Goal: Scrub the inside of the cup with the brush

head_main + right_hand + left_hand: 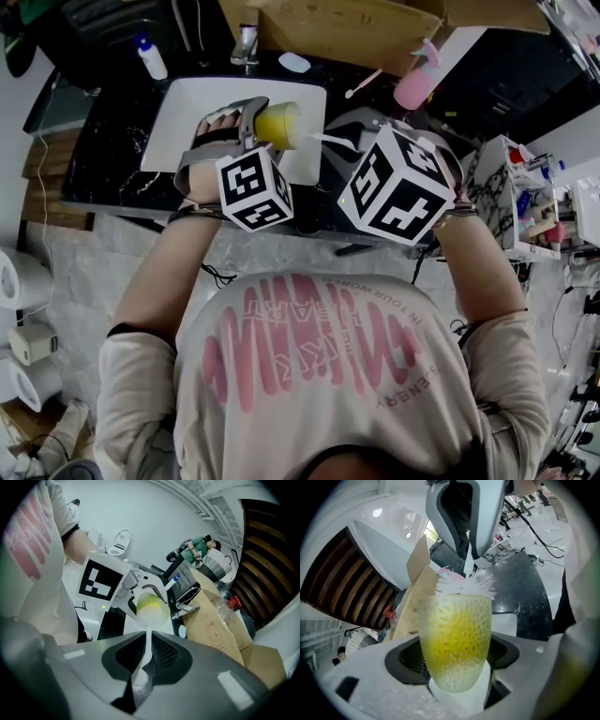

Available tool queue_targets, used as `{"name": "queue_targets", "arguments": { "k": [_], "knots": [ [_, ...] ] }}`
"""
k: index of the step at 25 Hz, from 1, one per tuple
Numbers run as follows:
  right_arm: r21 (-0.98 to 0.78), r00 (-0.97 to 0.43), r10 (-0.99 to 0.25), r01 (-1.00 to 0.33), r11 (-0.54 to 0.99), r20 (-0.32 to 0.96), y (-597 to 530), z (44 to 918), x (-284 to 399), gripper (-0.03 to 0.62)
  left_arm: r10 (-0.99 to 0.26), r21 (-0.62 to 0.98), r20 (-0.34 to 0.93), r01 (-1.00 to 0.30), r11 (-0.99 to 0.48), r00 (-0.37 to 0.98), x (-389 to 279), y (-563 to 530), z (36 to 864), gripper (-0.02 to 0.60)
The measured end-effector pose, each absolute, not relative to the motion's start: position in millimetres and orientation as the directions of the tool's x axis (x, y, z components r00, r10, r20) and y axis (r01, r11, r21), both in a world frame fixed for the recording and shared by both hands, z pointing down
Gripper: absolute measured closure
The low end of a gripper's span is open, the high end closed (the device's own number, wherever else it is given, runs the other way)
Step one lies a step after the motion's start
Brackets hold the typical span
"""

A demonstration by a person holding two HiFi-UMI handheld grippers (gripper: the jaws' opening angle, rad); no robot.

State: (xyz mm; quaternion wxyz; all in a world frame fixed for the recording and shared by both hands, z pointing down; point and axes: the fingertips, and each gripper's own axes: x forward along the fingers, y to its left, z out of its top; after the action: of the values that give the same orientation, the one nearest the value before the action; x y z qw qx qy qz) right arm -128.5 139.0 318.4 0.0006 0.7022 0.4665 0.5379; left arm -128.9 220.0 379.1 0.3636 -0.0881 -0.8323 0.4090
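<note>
A yellow dimpled cup (277, 125) is held sideways over the white sink (178, 112), with my left gripper (246, 122) shut on it. In the left gripper view the cup (455, 641) stands between the jaws, and white brush bristles (468, 584) sit at its mouth. My right gripper (361, 150) is shut on the thin white brush handle (145, 654), which runs straight to the cup (151, 607). In the head view the brush handle (330, 142) reaches into the cup's open end. How deep the bristles go I cannot tell.
A faucet (246, 44) stands behind the sink on the dark counter (103, 155). A white bottle with a blue cap (151, 59), a pink spray bottle (418, 80) and cardboard boxes (328, 26) lie at the back. A cluttered rack (525, 202) is at the right.
</note>
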Motion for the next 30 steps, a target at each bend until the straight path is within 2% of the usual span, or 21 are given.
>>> {"name": "queue_targets", "arguments": {
  "k": [9, 20, 26, 30],
  "knots": [
    [0.496, -0.004, 0.654, 0.656, -0.569, 0.757, 140, 316, -129, 0.543, 0.446, -0.77, 0.535, -0.198, 0.606, -0.718, -127, 219, 379, 0.215],
    [0.493, 0.007, 0.659, 0.658, -0.569, 0.752, 136, 315, -125, 0.543, 0.448, -0.744, 0.562, -0.189, 0.641, -0.696, -116, 227, 388, 0.214],
    [0.491, 0.005, 0.673, 0.68, -0.545, 0.74, 130, 311, -128, 0.543, 0.447, -0.716, 0.576, -0.159, 0.68, -0.684, -109, 236, 394, 0.214],
    [0.472, 0.022, 0.692, 0.715, -0.515, 0.722, 125, 304, -133, 0.543, 0.421, -0.664, 0.571, -0.094, 0.742, -0.705, -106, 239, 391, 0.213]
  ]
}}
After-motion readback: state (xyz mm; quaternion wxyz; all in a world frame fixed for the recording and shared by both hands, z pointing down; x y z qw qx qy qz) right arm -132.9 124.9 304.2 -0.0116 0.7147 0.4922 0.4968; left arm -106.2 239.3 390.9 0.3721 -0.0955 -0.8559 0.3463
